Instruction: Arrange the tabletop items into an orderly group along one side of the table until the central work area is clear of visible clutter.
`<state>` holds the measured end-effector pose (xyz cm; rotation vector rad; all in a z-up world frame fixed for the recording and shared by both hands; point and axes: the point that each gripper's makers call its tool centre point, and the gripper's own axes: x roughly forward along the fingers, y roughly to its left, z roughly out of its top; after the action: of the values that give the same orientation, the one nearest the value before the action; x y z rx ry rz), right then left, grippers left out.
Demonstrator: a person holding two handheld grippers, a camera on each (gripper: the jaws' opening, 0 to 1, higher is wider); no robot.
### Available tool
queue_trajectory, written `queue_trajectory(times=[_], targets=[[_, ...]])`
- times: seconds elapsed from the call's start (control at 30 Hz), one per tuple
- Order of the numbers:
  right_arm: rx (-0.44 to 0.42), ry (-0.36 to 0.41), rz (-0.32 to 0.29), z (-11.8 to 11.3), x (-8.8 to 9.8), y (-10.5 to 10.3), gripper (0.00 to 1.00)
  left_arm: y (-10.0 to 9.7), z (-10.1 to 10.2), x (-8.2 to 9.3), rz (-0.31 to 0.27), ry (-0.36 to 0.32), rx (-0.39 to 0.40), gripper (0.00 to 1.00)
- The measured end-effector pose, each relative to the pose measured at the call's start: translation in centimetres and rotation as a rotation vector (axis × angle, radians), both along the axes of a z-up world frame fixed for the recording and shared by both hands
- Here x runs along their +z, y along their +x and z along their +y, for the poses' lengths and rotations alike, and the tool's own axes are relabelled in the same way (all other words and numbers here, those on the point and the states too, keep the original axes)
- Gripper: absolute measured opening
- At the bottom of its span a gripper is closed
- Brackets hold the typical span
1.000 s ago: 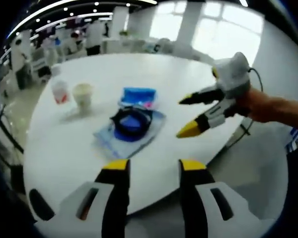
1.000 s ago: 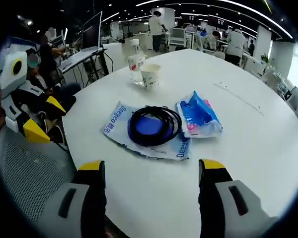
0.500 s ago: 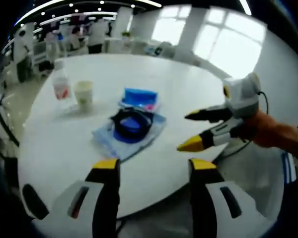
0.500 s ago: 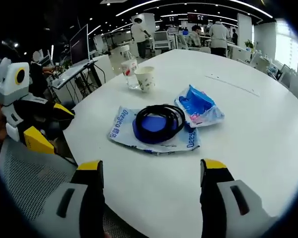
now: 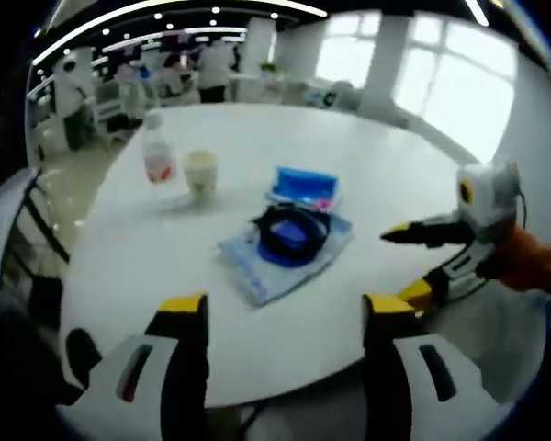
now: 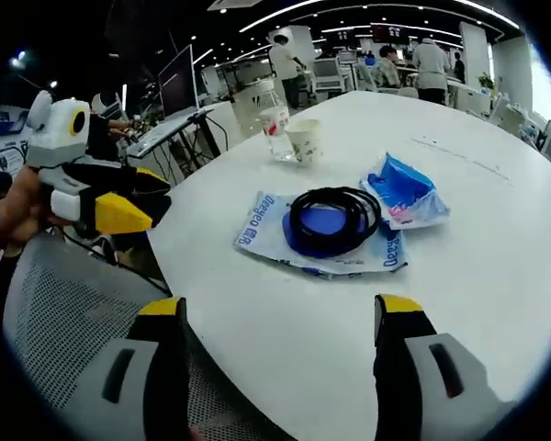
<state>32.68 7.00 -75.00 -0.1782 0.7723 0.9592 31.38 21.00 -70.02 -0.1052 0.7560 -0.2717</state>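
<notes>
On the round white table (image 6: 496, 276), a black cable coil (image 6: 335, 219) lies flat on a blue packet (image 6: 266, 230), a smaller blue pouch (image 6: 399, 188) just beside it. A paper cup (image 6: 304, 141) and bottle (image 6: 275, 121) stand upright farther off. Both the left gripper (image 5: 285, 312) and right gripper (image 6: 280, 317) are spread wide, holding nothing, in an open-plan office.
</notes>
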Motion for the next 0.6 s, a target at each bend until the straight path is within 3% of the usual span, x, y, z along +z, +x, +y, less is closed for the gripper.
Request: queue_trajectory(times=[0.1,0.23,0.37,0.43,0.53,0.6], targets=[[0.067,-0.003,-0.021,0.6,0.0,-1.1,0.84,0.3,1.0,0.8,-0.045,0.019,0.053,0.58],[0.056,0.006,-0.022,0.7,0.4,-1.8,0.84,0.4,1.1,1.3,-0.076,0.074,0.049,0.58],[0.050,-0.005,-0.042,-0.2,1.0,-2.4,0.84,0.1,1.5,0.4,-0.037,0.160,0.027,0.59],[0.021,-0.032,-0.044,-1.1,0.5,-2.2,0.85,0.1,1.0,0.2,-0.032,0.112,0.014,0.59],[-0.057,-0.007,-0.005,-2.0,0.1,-2.0,0.85,0.0,1.1,0.4,-0.036,0.098,0.017,0.59],[-0.081,-0.017,-0.016,-2.7,-0.1,-1.8,0.85,0.1,1.0,0.7,-0.052,0.073,0.017,0.58]])
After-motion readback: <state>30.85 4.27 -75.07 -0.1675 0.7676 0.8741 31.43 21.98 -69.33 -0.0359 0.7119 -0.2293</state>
